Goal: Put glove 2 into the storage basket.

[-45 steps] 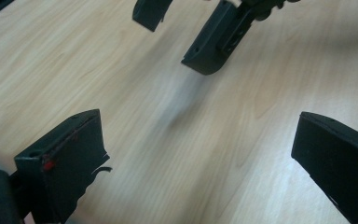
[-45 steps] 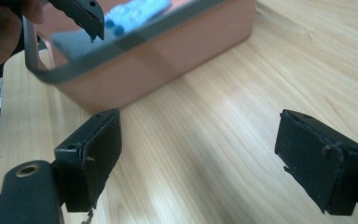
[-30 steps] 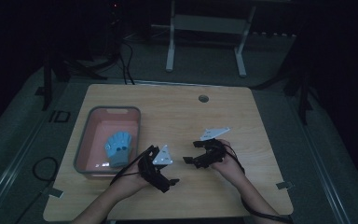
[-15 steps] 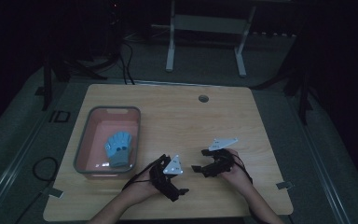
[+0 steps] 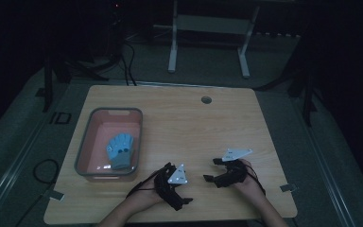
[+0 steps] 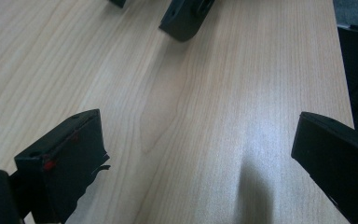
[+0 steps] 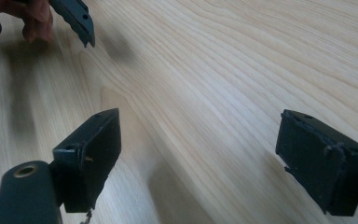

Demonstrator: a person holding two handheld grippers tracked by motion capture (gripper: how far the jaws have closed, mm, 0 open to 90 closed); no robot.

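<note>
High view: wooden table [image 5: 179,118], dark room.

— Saw what carried everything? 
— A light wooden surface [image 5: 179,123], rounded at the corners, grain running lengthwise. Noted a small round grommet hole [image 5: 206,100] near the far edge.
— And lying on it?
— A grey-rimmed pink bin [image 5: 88,142] toward the left side, set directly on the wood, well apart from the hole. Held a blue glove [image 5: 121,150].
— Anything at the near edge?
— The left hand-held gripper [image 5: 188,201] and the right hand-held gripper [image 5: 212,170], low over the wood just right of the bin; could not tell whether touching. Bare grain between each pair of jaws in both gripper views.
— Beneath the surface?
— A dark floor [image 5: 23,146], with a cable [image 5: 40,168] looped at the left.
</note>
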